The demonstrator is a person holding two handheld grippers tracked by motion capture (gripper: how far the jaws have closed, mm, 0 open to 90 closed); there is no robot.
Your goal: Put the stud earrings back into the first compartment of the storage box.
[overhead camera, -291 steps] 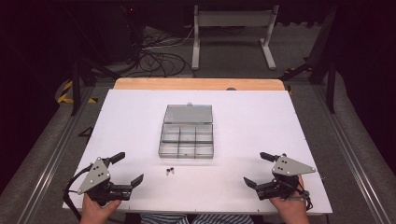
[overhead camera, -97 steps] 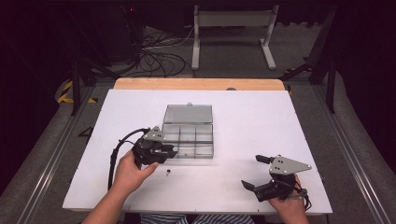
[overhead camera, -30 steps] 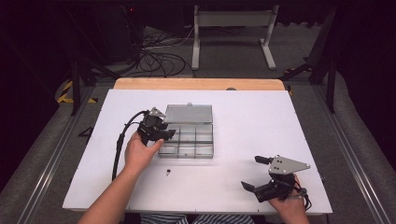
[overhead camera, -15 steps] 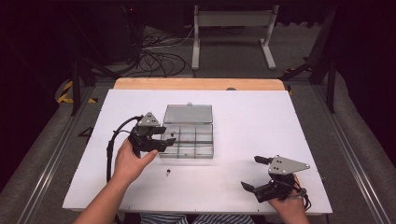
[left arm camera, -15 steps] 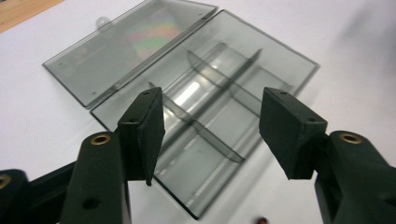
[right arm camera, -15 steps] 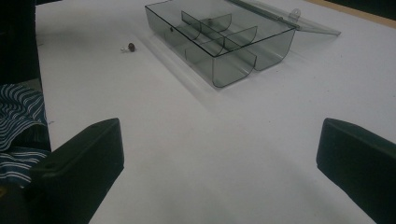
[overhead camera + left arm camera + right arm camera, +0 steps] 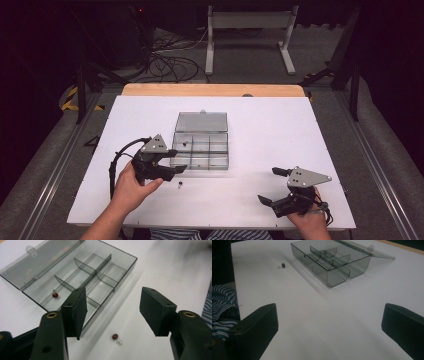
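Pins: two. One pin [image 7: 55, 295] in a far-left compartment of the open box [image 7: 200, 146]; loose pin [image 7: 115, 336] on table [image 7: 280, 130], just below left gripper [image 7: 113, 312], jaws spread, empty. Right gripper [image 7: 274, 185] spread, empty, well apart.

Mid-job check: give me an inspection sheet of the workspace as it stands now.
Surface: white table, wooden strip along its far edge.
Job's things: clear compartment box open, lid laid back; one red pin in a compartment; another loose pin on the table beside the box.
Clutter: nothing seen.
Grippers: left gripper at the box's near left corner, jaws open and empty; right gripper near the front edge, jaws open and empty.
Cables: black cable trailing from the left gripper.
Surroundings: floor cables, white stand behind the table.
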